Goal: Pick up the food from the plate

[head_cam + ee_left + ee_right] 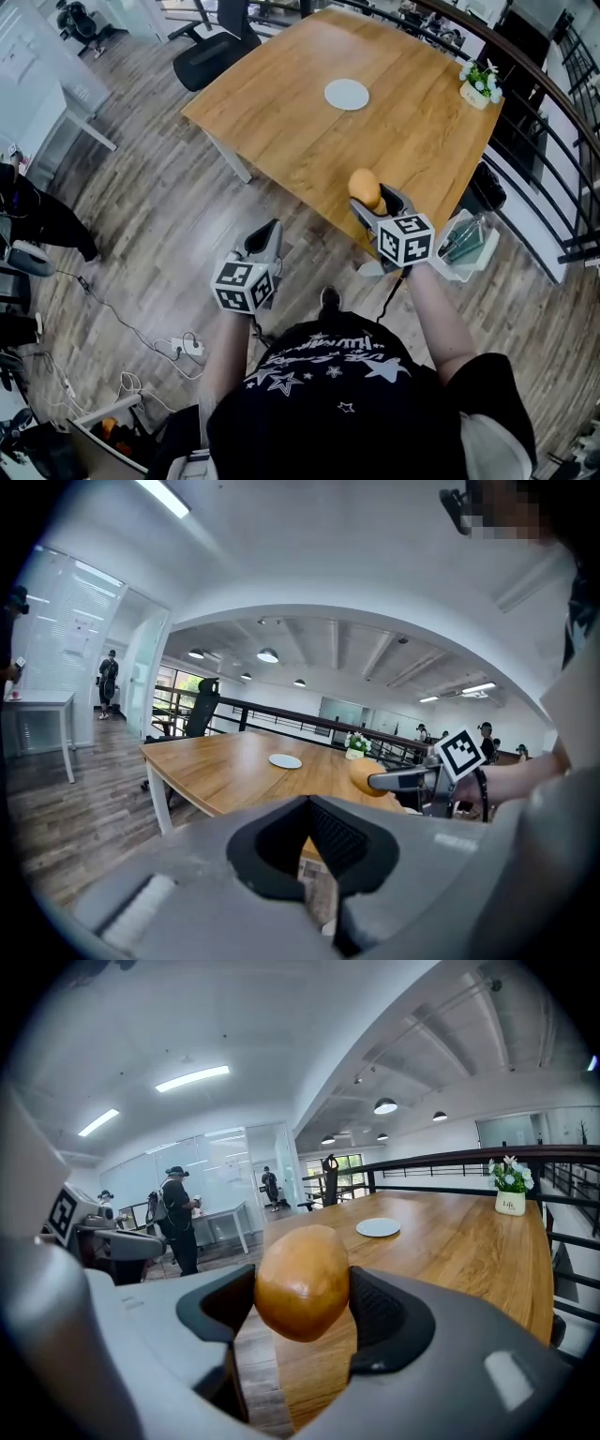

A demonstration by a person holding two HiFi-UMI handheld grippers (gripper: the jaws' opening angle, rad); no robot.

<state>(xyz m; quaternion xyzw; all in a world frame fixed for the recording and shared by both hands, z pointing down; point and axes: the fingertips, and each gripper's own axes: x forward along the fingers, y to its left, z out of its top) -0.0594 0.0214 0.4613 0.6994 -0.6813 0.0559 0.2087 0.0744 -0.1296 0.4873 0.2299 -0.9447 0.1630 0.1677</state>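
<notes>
Your head camera sits high above both claws and looks steeply down on the left claw [265, 232], the right claw [377, 202] and the table [281, 94] ahead of them. Each claw camera sits close behind its own jaws and looks along them, nearly level, across the tabletop. Each one catches the other claw off to its side. All three views share the table, the plate [347, 94] and the flower pot [479, 84] beyond the claws.
</notes>
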